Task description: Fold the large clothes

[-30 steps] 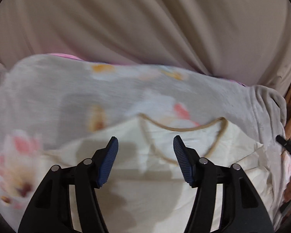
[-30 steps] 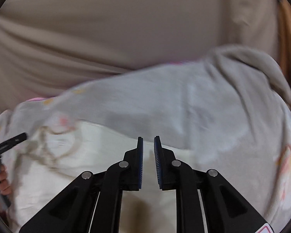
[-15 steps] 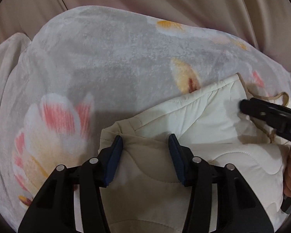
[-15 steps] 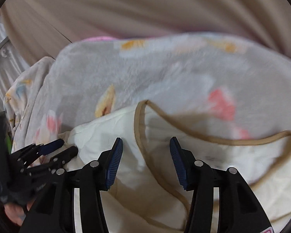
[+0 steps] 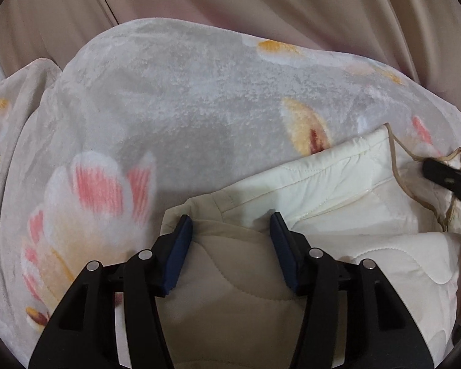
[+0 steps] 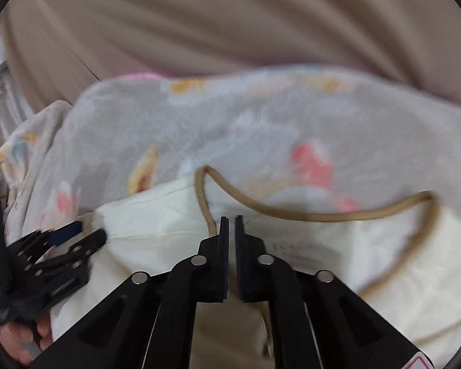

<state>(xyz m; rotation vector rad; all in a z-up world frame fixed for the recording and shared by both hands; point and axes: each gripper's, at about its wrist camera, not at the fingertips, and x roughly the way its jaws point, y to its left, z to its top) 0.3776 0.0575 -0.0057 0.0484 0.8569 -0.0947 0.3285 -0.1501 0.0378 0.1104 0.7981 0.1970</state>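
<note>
A cream quilted garment (image 5: pixel 329 184) with tan neckline trim (image 6: pixel 307 215) lies on a grey floral blanket. Its beige folded part (image 5: pixel 239 276) lies under my left gripper (image 5: pixel 230 230), which is open with its jaws astride that fold. My right gripper (image 6: pixel 232 224) is shut, its tips at the left side of the neckline trim; whether cloth is pinched between them I cannot tell. The right gripper also shows at the right edge of the left wrist view (image 5: pixel 445 178). The left gripper shows at the left of the right wrist view (image 6: pixel 73 236).
The grey blanket with pink and yellow flowers (image 5: pixel 169 123) covers the surface beneath the garment. A beige curtain or sheet (image 5: pixel 261 6) fills the background. A hand (image 6: pixel 18 338) holds the left gripper at the lower left.
My right gripper has gone from open to shut at the neckline trim. My left gripper has stayed open over the beige fold with little movement.
</note>
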